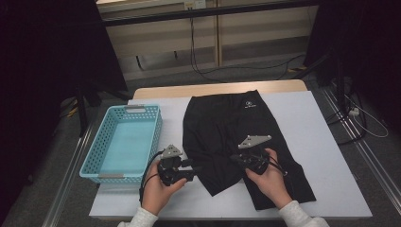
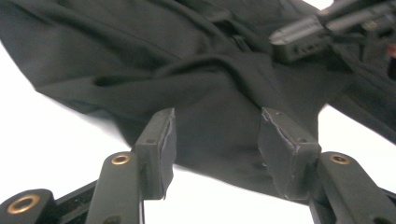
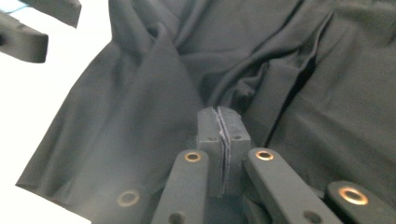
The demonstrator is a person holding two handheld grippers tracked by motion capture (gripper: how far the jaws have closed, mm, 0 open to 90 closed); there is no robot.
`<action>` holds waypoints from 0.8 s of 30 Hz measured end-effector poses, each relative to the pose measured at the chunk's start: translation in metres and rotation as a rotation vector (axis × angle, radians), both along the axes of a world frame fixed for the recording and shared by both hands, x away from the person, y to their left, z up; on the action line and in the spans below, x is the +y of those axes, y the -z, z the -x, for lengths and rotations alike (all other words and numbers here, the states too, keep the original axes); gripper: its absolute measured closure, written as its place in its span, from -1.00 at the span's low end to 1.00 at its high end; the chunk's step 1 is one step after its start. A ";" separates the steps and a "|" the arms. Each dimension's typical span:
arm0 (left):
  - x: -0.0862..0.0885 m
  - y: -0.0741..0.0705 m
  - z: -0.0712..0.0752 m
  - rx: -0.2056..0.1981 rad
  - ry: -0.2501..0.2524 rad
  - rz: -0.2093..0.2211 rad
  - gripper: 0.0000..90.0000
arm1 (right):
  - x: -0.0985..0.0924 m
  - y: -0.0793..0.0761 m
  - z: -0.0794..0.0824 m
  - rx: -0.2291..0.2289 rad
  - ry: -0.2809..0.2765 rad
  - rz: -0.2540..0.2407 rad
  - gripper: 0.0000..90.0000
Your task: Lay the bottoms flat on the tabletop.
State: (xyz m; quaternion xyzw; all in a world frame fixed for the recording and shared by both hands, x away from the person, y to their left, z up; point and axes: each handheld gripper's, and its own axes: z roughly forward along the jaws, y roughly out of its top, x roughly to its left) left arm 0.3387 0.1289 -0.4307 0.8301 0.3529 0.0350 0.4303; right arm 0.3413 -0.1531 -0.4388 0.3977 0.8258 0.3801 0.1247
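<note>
Black shorts (image 1: 236,137) lie spread mid-table on the white sheet (image 1: 321,142), one leg folded inward. Left gripper (image 2: 215,140): jaws spread, fabric edge beyond them, pads not touching it. Right gripper (image 3: 219,128): jaws pressed together over the cloth; a pinch cannot be told. Turquoise basket (image 1: 94,161) sits just left of the left gripper, close beside that hand.

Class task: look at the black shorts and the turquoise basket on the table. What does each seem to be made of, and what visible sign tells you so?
Black shorts: apparently a thin, smooth knit or synthetic fabric with a matte finish; it drapes in soft folds and creases. Turquoise basket: probably moulded plastic with a slight sheen; its walls are a regular grid of holes, with rigid straight rims.
</note>
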 end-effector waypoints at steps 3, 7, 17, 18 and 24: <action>-0.004 0.004 0.004 0.009 0.022 -0.006 0.09 | 0.002 0.001 -0.001 -0.002 -0.012 0.025 1.00; -0.010 0.012 0.007 0.021 0.034 -0.036 0.11 | 0.003 0.006 -0.002 0.004 -0.011 0.067 1.00; -0.019 0.021 0.011 -0.008 0.055 -0.094 0.27 | 0.004 0.004 0.003 -0.013 -0.029 0.034 0.59; -0.021 0.021 0.012 -0.009 0.052 -0.097 0.34 | 0.004 0.003 0.003 -0.018 -0.027 0.029 0.48; -0.028 0.017 0.014 -0.004 0.047 -0.160 0.70 | -0.004 -0.005 0.009 -0.050 -0.008 -0.006 0.26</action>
